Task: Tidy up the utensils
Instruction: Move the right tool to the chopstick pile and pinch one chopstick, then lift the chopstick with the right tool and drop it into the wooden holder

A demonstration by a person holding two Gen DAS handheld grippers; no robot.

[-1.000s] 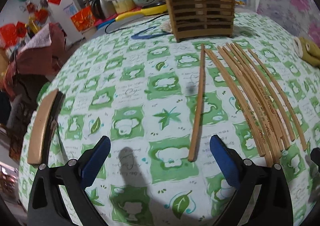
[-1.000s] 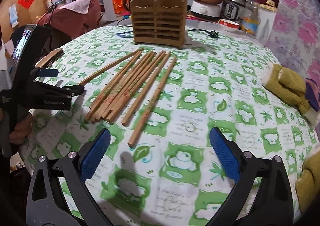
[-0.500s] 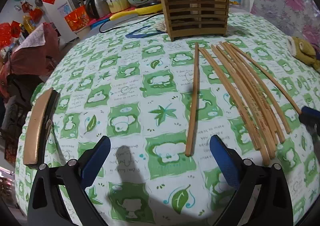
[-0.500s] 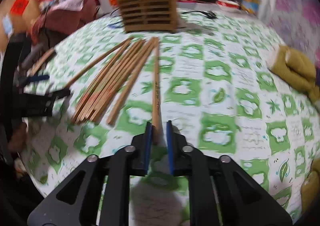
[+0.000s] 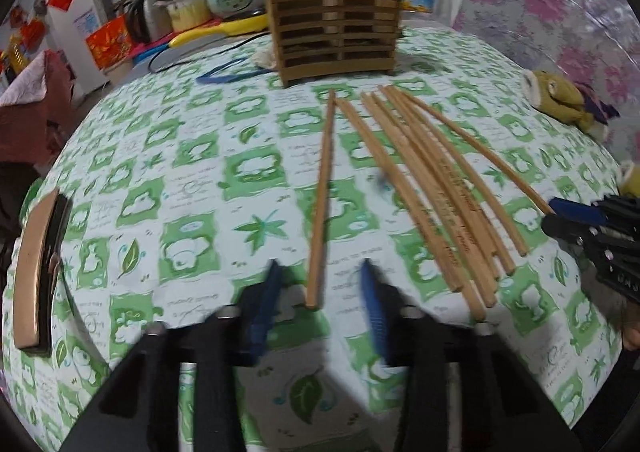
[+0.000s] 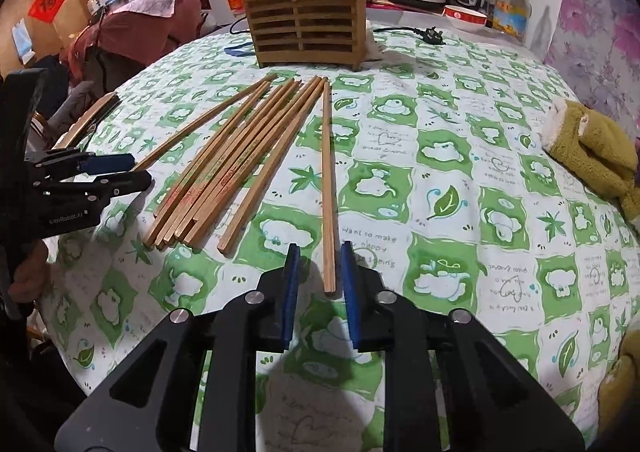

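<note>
Several wooden chopsticks [image 5: 436, 180] lie in a fan on the green-patterned tablecloth, in front of a slatted wooden utensil holder [image 5: 334, 18]. My left gripper [image 5: 320, 292] is part-way closed, its blue pads either side of the near end of a lone chopstick [image 5: 324, 188], not touching it. My right gripper [image 6: 320, 270] stands narrowly open around the near end of the rightmost chopstick [image 6: 327, 172], which lies on the cloth. The holder [image 6: 306, 30] and the bundle [image 6: 240, 164] also show in the right wrist view.
A tan curved object [image 5: 34, 268] lies at the table's left edge. A yellow-green plush toy [image 6: 592, 148] lies at the right. Cookers, a bowl [image 6: 466, 16], a bottle and a black plug [image 6: 432, 34] stand behind the holder.
My left gripper has narrowed from wide open around the lone chopstick's end. My right gripper, pinched on the rightmost chopstick half a second ago, now shows a gap at each side of it.
</note>
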